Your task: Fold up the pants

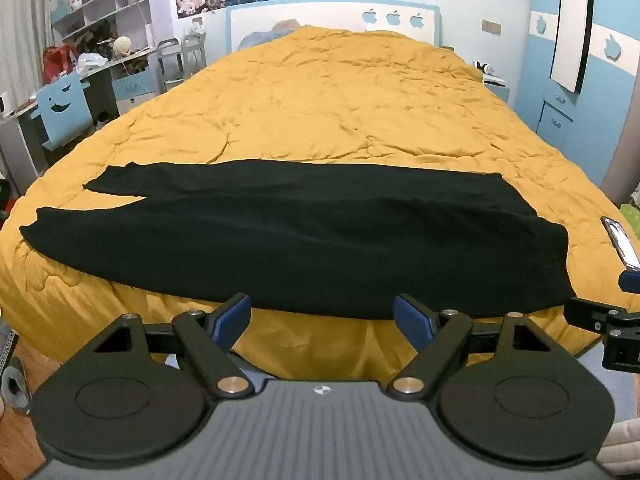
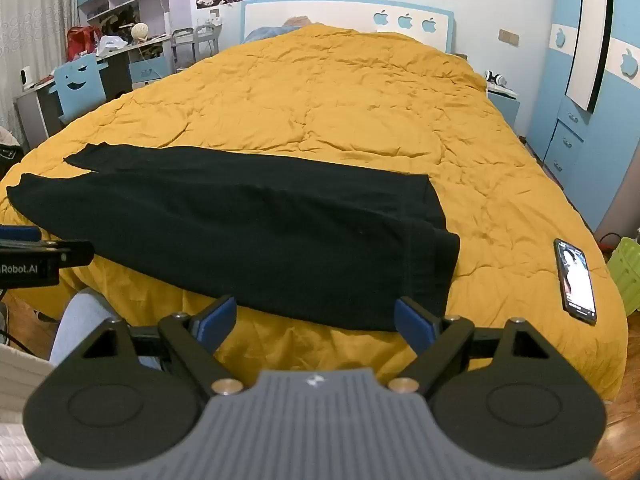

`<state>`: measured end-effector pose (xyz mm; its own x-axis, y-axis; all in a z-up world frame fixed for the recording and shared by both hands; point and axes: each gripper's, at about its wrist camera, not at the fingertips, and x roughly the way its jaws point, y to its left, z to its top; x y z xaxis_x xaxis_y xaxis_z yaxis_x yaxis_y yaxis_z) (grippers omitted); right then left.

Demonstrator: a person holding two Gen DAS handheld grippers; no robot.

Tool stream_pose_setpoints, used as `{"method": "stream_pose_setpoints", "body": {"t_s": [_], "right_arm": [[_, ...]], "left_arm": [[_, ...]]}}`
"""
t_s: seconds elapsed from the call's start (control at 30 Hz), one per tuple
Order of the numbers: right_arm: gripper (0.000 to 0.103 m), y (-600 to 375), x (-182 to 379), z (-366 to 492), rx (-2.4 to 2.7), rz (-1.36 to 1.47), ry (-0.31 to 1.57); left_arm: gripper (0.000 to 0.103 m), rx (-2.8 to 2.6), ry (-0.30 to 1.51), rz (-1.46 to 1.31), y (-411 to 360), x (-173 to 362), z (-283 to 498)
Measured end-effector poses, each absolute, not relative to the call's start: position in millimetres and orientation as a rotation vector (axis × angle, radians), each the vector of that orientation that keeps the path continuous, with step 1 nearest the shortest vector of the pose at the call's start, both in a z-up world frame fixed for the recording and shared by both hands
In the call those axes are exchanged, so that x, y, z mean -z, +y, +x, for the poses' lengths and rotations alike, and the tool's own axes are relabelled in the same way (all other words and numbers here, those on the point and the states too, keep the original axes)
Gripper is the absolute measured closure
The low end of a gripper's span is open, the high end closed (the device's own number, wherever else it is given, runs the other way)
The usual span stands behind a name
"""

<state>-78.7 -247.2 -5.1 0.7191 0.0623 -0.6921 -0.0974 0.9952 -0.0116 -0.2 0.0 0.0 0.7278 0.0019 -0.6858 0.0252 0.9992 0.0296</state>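
Along the bed's (image 1: 360, 112) near edge, black pants (image 1: 248, 240) lie flat, already halved leg-on-leg, waistband right; left gripper (image 1: 322, 312) and right gripper (image 2: 316, 316) hover wide open, empty; next probably grab an end, fold lengthwise.

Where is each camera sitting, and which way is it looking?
Left wrist view: sits on the left tool, at the foot of the bed, looking across the black pants toward the headboard; both its fingers show, spread open, and the right tool's tip peeks in at the right edge.
Right wrist view: sits on the right tool, a bit further right, facing the same way; its open fingers, the left tool and the person's knee show.
Both share the pants, yellow quilt, phone and headboard.
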Motion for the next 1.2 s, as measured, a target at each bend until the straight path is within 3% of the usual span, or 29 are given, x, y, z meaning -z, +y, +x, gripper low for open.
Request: {"method": "stream_pose_setpoints", "body": {"t_s": [1.2], "right_arm": [[0.021,-247.4,4.9,-78.5,-0.090,-0.044,0.767]], "left_arm": [[0.008,0.018,0.748,0.045,2.4,-2.9,0.3]]}}
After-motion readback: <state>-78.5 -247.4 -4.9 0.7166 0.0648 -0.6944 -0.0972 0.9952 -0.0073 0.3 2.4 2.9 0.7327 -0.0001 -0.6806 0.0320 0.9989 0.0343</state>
